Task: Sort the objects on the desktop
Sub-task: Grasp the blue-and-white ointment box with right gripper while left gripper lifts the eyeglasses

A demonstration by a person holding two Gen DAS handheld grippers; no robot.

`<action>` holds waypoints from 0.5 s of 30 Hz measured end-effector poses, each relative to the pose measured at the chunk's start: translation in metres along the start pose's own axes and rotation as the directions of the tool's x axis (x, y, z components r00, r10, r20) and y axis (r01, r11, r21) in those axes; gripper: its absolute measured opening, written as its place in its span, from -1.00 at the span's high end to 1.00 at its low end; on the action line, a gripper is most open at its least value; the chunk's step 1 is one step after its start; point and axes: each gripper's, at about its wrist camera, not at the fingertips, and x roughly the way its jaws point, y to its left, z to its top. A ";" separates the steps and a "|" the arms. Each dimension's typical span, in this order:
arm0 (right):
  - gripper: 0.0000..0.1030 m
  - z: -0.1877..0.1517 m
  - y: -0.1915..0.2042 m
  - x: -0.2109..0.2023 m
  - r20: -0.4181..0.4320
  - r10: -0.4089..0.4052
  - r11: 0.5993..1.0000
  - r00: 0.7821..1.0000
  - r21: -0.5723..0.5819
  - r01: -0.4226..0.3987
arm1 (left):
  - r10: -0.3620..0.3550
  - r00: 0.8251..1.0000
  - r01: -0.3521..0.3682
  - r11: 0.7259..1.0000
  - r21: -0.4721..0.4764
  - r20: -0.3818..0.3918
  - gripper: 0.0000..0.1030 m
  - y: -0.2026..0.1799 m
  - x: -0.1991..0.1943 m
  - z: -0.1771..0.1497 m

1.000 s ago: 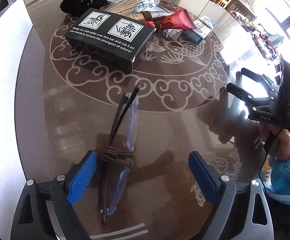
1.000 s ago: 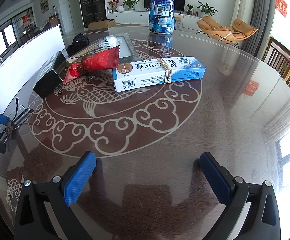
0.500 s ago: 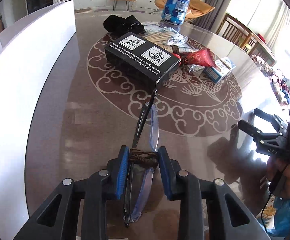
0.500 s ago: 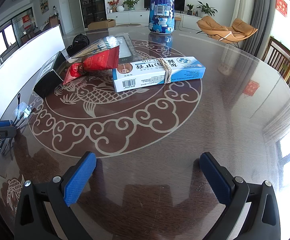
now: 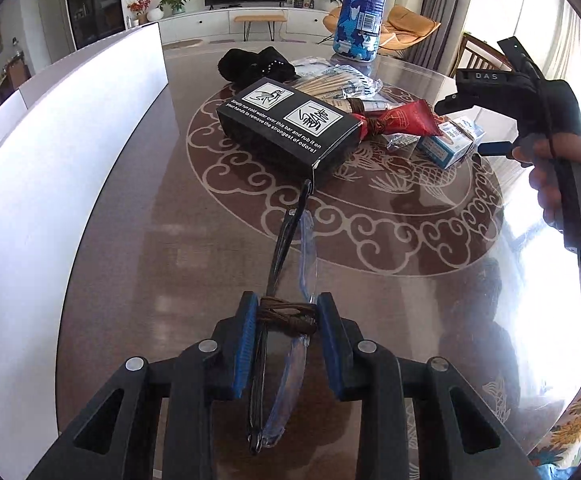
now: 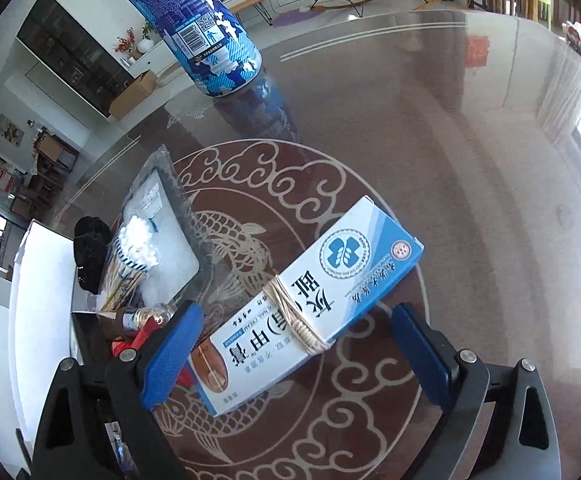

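Clamping a folded pair of glasses (image 5: 286,320) at the brown cord wound around them, the left gripper (image 5: 286,316) has its blue pads pressed against both sides of the bundle, the temple tips reaching toward 12 o'clock over the glossy table (image 5: 138,240). Just beyond those tips lies a black box (image 5: 286,128) with white print, and behind it, toward 1 o'clock, a bag of cotton swabs (image 5: 330,82), a red packet (image 5: 404,120) and a black cloth (image 5: 254,65). A white panel (image 5: 50,160) stands at 9 o'clock. The right gripper (image 6: 296,356) is spread wide, its jaws flanking a blue-and-white nail cream box (image 6: 314,308) bound with a pale cord without touching it; the box lies flat on the fish medallion. A blue patterned canister (image 6: 194,28) stands at 11 o'clock, well apart.
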 end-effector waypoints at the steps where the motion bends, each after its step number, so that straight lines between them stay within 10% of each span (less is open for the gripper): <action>1: -0.58 0.003 0.009 0.005 0.003 -0.048 0.999 0.999 -0.019 0.048 | -0.001 1.000 0.001 1.000 -0.001 0.001 0.42 0.001 0.000 0.000; 5: 0.13 -0.003 0.026 0.009 0.059 -0.170 0.975 0.984 -0.134 0.177 | 0.003 1.000 -0.003 1.000 0.005 0.003 0.42 0.002 0.000 -0.001; 15: 0.13 -0.139 0.016 -0.051 0.001 0.032 0.821 0.999 -0.570 -0.026 | -0.041 0.999 0.041 0.999 0.003 -0.005 0.41 0.002 -0.002 -0.002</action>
